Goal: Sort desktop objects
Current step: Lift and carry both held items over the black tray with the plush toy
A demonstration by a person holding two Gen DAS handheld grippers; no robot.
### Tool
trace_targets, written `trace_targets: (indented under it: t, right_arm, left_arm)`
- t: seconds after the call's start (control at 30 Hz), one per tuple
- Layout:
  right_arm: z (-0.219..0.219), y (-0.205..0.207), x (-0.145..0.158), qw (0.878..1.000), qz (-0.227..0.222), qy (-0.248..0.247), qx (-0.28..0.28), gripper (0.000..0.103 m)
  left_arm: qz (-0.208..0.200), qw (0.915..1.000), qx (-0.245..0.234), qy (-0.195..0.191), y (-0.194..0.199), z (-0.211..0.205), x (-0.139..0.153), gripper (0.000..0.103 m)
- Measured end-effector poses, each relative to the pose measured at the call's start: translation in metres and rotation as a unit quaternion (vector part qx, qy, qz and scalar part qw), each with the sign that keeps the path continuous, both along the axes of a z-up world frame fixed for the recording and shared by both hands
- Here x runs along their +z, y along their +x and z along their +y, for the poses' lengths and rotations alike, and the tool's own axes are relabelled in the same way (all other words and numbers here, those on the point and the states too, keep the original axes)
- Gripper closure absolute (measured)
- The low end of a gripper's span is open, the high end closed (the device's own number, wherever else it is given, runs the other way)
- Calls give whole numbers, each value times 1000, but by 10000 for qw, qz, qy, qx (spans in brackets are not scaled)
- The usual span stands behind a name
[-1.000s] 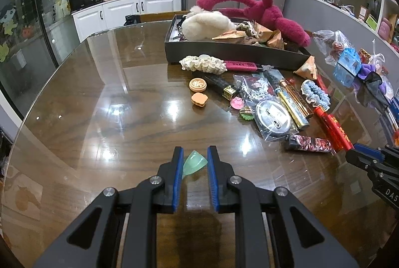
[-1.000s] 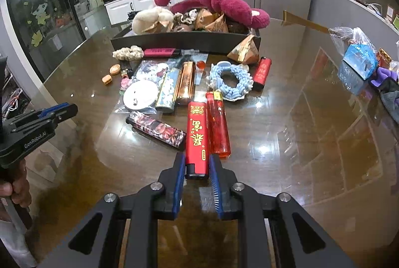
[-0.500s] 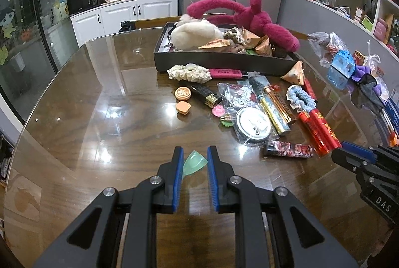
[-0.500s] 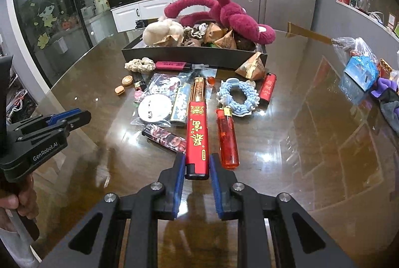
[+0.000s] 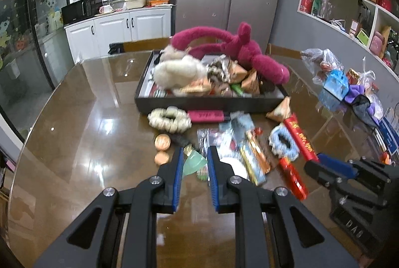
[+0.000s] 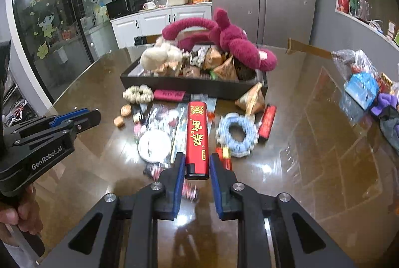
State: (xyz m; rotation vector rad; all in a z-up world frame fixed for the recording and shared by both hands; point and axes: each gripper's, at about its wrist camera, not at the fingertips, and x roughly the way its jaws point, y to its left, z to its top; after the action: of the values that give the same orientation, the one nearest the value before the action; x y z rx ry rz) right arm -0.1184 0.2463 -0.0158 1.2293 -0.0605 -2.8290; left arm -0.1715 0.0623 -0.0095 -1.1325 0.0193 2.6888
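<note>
Motion blur smears the packets (image 5: pixel 251 158) behind the green piece (image 5: pixel 193 163); their labels are unreadable.

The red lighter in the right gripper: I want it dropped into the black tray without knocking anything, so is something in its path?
Yes. Between the red lighter and the black tray lie clear packets and a magenta lighter against the tray's front wall; the tray is heaped with a pink plush.

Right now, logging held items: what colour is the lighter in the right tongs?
Red lighter with gold characters and a black base; clearest in the right wrist view.
</note>
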Motion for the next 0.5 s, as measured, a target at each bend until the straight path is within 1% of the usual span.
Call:
trace_targets:
  t: [0.23, 0.37, 0.5]
  right_arm:
    - [3, -37, 13, 10000, 65, -12, -24, 82]
    - [5, -65, 19, 10000, 58, 61, -40, 82]
    - [6, -95, 25, 9999, 52, 155, -33, 82]
  left_arm:
    - [-20, 10000, -23, 6, -43, 16, 14, 83]
    - [-122, 9999, -33, -20, -77, 23, 14, 83]
    - [-175, 9998, -38, -132, -116, 30, 12, 83]
